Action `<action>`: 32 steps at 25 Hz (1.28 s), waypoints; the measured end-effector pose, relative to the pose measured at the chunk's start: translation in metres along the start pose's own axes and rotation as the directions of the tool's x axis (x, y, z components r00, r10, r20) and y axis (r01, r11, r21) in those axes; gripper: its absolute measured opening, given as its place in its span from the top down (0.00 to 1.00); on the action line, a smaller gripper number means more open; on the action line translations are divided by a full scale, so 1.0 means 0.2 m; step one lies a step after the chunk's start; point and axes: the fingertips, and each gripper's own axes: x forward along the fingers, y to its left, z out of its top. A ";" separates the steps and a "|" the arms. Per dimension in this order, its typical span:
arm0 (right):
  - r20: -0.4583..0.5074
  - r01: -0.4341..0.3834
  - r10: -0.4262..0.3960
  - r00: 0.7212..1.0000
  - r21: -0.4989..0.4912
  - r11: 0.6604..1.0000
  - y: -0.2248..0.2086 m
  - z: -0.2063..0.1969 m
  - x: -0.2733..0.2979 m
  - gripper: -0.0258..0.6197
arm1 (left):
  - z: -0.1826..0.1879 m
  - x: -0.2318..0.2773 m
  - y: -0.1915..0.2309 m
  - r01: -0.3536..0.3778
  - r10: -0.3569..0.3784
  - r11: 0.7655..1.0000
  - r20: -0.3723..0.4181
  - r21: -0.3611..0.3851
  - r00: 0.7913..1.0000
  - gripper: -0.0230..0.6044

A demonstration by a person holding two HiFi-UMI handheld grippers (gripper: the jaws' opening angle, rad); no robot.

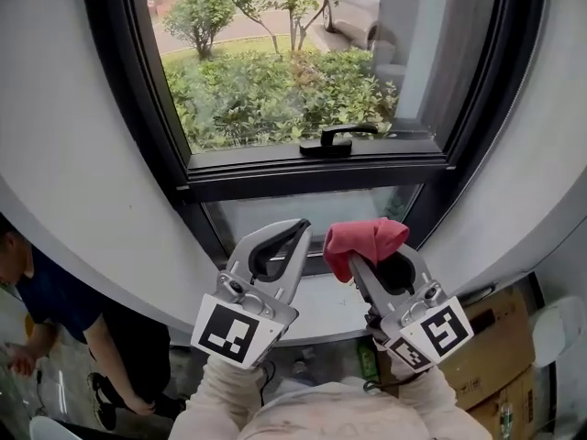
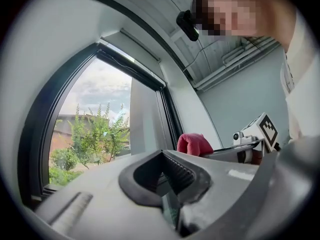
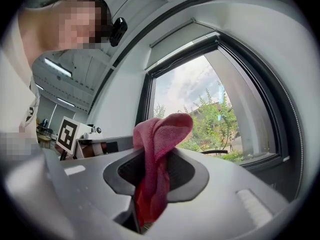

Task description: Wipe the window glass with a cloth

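Observation:
A red cloth (image 1: pixel 365 240) is bunched in my right gripper (image 1: pixel 354 262), which is shut on it just below the lower pane of the window glass (image 1: pixel 303 211). In the right gripper view the cloth (image 3: pixel 159 139) sticks up from between the jaws of that gripper (image 3: pixel 155 156), with the glass (image 3: pixel 200 104) beyond. My left gripper (image 1: pixel 301 228) hangs beside it, shut with nothing in it, its tips close to the black frame. Seen from the left gripper view, the left gripper (image 2: pixel 162 159) has its jaws together, with the cloth (image 2: pixel 194 144) to its right.
A black window handle (image 1: pixel 335 138) lies on the frame's middle bar. A white sill (image 1: pixel 321 308) runs under both grippers. A person in a dark shirt (image 1: pixel 46 301) crouches at lower left. Cardboard boxes (image 1: pixel 495 337) stand at lower right.

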 end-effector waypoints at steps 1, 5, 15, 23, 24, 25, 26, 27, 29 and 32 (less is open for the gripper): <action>-0.005 0.013 -0.013 1.000 -0.005 1.000 -0.01 0.00 0.03 0.77 | -0.01 0.01 0.03 0.005 -0.005 1.000 0.003 -0.002 1.000 0.96; -0.028 0.065 -0.065 0.997 -0.002 0.998 -0.11 -0.03 0.14 0.77 | -0.08 0.05 0.12 0.014 -0.013 1.000 0.006 -0.029 1.000 0.96; 0.012 0.168 -0.167 0.986 -0.094 0.981 -0.64 0.34 0.59 0.77 | -0.15 0.17 0.30 -0.039 0.039 0.999 -0.002 -0.034 0.999 0.96; 0.068 0.289 -0.281 0.957 -0.241 0.926 -0.97 0.91 1.05 0.77 | -0.14 0.23 0.47 -0.079 0.079 0.997 0.019 0.008 0.997 0.96; 0.075 0.303 -0.293 0.953 -0.259 0.917 -0.99 0.97 1.10 0.77 | -0.14 0.24 0.48 -0.083 0.083 0.997 0.019 0.009 0.996 0.96; 0.083 0.314 -0.304 0.949 -0.277 0.908 -1.00 1.03 1.13 0.77 | -0.14 0.24 0.50 -0.089 0.089 0.996 0.014 0.011 0.996 0.96; 0.090 0.325 -0.312 0.946 -0.295 0.899 -1.00 1.07 1.16 0.77 | -0.14 0.24 0.52 -0.099 0.099 0.995 0.000 0.012 0.995 0.96; 0.095 0.333 -0.320 0.943 -0.312 0.890 -1.00 1.11 1.19 0.77 | -0.14 0.24 0.54 -0.110 0.110 0.994 -0.017 0.014 0.994 0.96; 0.089 0.345 -0.335 0.938 -0.336 0.876 -1.01 1.14 1.25 0.77 | -0.14 0.23 0.57 -0.118 0.118 0.993 -0.017 0.016 0.993 0.96; 0.041 0.338 -0.345 0.938 -0.329 0.882 -1.05 1.05 1.31 0.77 | -0.12 0.23 0.59 -0.110 0.109 0.994 0.021 0.018 0.994 0.96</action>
